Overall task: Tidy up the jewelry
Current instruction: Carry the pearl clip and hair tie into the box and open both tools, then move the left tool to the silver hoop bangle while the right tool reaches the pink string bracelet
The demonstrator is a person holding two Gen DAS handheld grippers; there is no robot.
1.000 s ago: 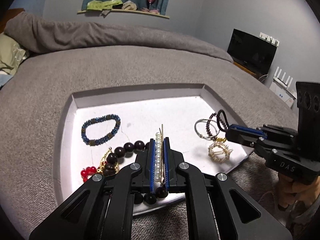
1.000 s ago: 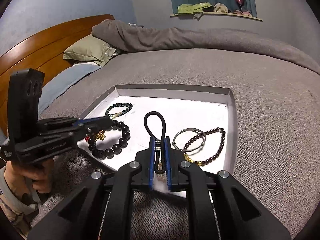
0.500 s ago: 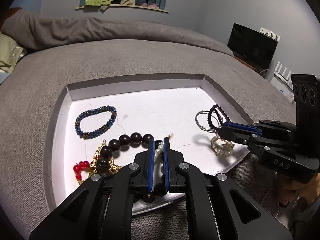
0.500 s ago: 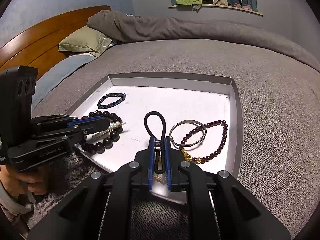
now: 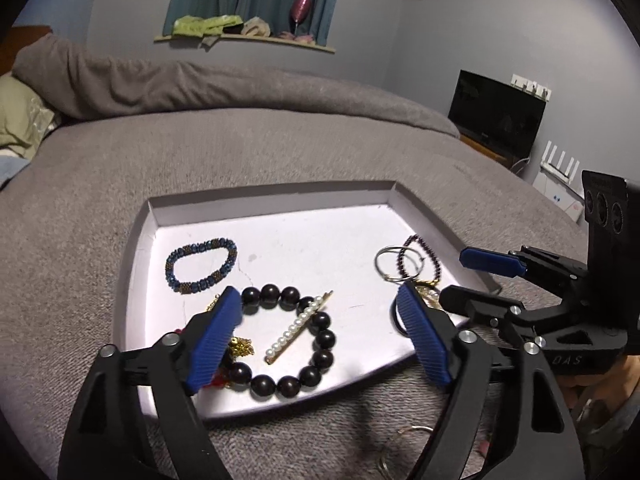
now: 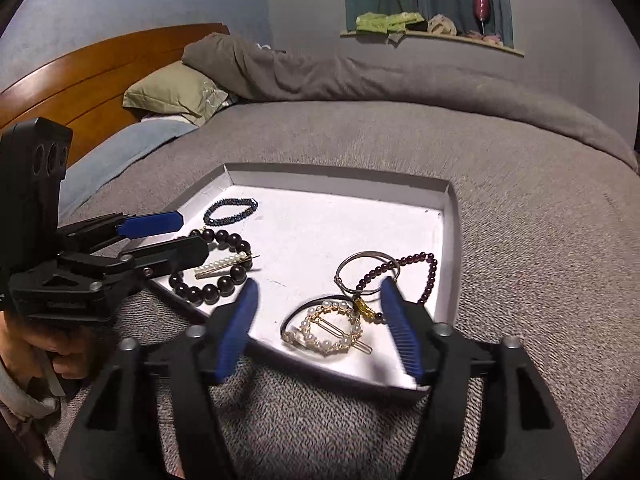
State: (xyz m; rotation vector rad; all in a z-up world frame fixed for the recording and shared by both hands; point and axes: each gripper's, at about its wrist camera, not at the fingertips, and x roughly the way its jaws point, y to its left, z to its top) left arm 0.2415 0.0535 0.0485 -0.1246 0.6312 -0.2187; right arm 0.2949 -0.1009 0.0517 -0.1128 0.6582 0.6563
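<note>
Only the right wrist view shows the round pearl-and-gold hair clip (image 6: 329, 330) with the black elastic hair tie (image 6: 304, 308) in the shallow white tray (image 6: 340, 184) on the grey bed (image 6: 520, 240). Left tongs (image 5: 320, 344) and right tongs (image 6: 320, 332) hover over the tray's near edge, both spread apart and empty.

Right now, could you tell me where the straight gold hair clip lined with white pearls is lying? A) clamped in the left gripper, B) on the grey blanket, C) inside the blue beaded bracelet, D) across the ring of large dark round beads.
D: the pearl hair clip lies slantwise across the large dark bead bracelet in the white tray.
</note>
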